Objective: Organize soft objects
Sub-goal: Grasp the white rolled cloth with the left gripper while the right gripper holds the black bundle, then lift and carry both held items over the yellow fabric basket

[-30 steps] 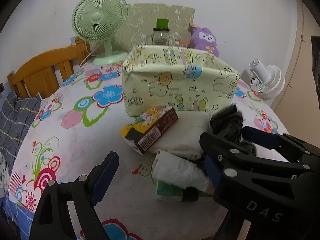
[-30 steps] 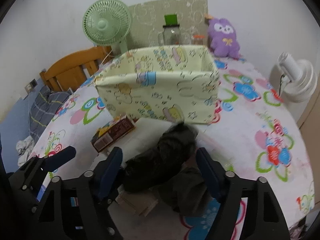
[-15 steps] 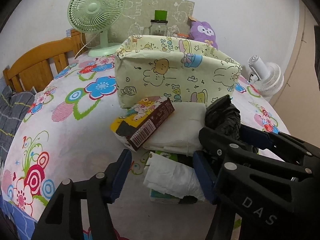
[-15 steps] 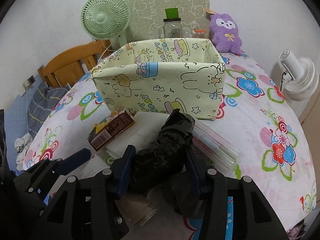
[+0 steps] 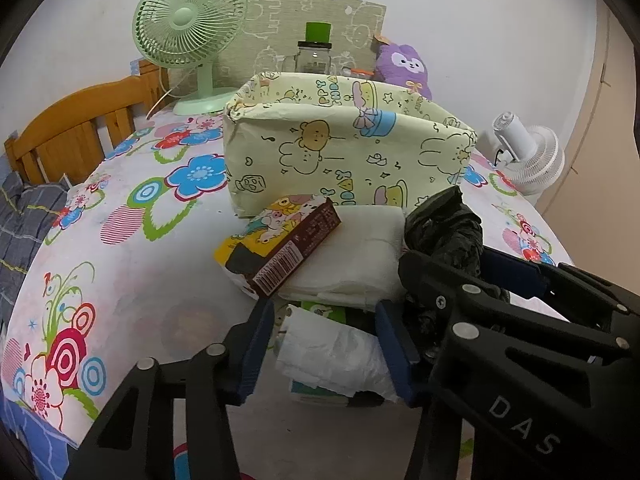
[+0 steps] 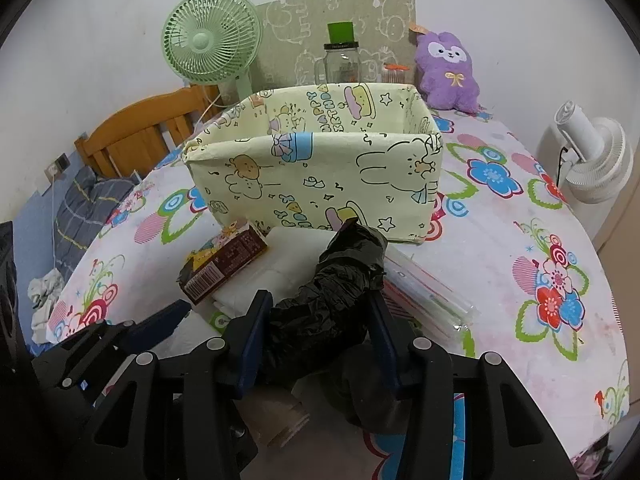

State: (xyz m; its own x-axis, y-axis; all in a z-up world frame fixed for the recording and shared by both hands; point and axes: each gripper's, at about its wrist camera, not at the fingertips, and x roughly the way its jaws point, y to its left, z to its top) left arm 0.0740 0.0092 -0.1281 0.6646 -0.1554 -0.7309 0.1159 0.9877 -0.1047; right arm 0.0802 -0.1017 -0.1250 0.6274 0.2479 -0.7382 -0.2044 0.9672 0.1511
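A pale yellow cartoon-print fabric bin (image 5: 344,148) (image 6: 320,176) stands open on the flowered table. In front of it lies a pile: a brown and yellow box (image 5: 280,248) (image 6: 224,264) on a folded white cloth (image 5: 360,256), a white crumpled roll (image 5: 332,356), and a black plastic bag roll (image 6: 332,300) (image 5: 444,232). My right gripper (image 6: 316,336) is shut on the black roll and holds it. My left gripper (image 5: 324,356) has its jaws on either side of the white roll, touching or nearly touching it.
A green fan (image 5: 192,32), a glass jar (image 5: 314,56) and a purple plush (image 6: 446,68) stand behind the bin. A white fan (image 6: 592,160) is at the right, a wooden chair (image 5: 76,120) at the left. Clear bags (image 6: 428,296) lie right of the pile.
Both grippers have closed in. The right one gripped the black roll and lifted it slightly. The left one moved forward and narrowed around the white roll.
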